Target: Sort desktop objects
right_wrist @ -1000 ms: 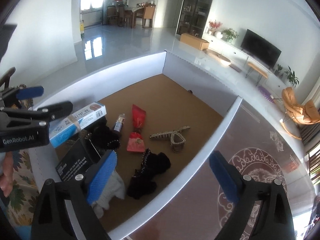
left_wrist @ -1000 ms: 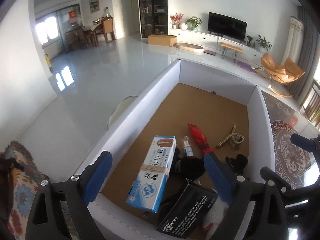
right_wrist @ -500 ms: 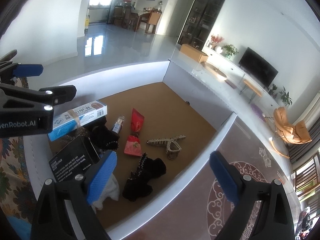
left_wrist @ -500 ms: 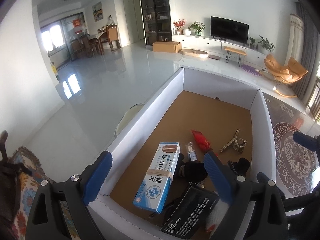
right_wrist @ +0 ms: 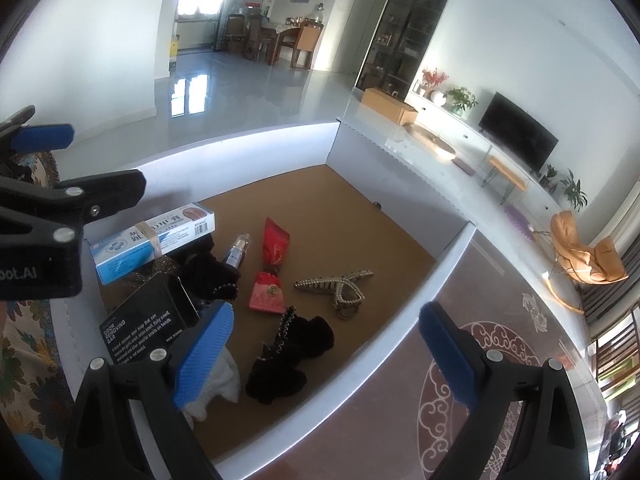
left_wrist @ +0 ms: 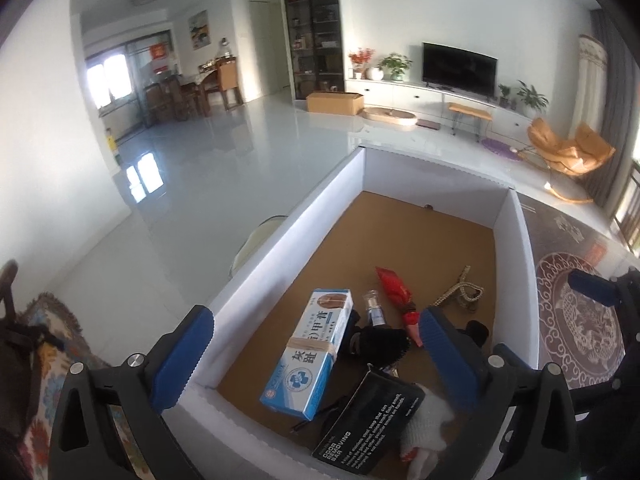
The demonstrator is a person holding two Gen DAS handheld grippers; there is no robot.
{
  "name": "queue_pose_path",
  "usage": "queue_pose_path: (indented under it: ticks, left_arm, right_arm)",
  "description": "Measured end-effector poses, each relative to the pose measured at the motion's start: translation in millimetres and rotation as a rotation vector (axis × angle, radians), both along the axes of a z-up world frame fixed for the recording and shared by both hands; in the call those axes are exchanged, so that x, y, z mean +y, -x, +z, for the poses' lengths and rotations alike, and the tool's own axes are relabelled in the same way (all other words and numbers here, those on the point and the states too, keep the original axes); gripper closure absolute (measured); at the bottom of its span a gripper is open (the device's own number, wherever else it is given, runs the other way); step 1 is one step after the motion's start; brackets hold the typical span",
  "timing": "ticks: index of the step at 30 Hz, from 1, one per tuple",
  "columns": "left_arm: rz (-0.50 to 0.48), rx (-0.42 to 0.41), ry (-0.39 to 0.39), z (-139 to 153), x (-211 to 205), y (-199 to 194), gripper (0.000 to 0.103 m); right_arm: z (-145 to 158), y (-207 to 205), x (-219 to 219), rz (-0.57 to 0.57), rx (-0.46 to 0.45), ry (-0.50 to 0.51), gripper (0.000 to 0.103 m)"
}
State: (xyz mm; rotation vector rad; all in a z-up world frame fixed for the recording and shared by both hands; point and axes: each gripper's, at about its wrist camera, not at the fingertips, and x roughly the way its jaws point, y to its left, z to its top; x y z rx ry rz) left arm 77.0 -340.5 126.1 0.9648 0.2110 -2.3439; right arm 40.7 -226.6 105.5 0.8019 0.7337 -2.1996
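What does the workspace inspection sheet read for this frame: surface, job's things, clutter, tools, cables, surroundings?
Surface: white-walled tray with a brown floor.
Job's things: blue and white carton, black soap box, small spray bottle, red tube, red pouch, beaded hair claw, black scrunchie, white cloth, all lying in the tray.
Clutter: dark fabric under the carton and beside the soap box.
Tools: left tool and right tool both open, empty, above the tray.
Cables: nothing seen.
Surroundings: living room, television, orange chair, patterned rug.
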Motion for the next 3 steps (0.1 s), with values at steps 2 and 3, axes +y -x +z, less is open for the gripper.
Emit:
queue_pose_path:
  ticks: [2, 3]
  left_arm:
    - [0.003, 0.008, 0.0, 0.0, 1.4, -1.1, 0.0]
    - [0.001, 0.005, 0.005, -0.1, 3.2, -0.6, 0.0]
  right_arm:
    - [0.5, 1.9, 1.4, -0.003, -0.008, 0.006, 0.008]
    - [0.6, 2.5, 2.1, -0.005, -0.011, 0.01, 0.009]
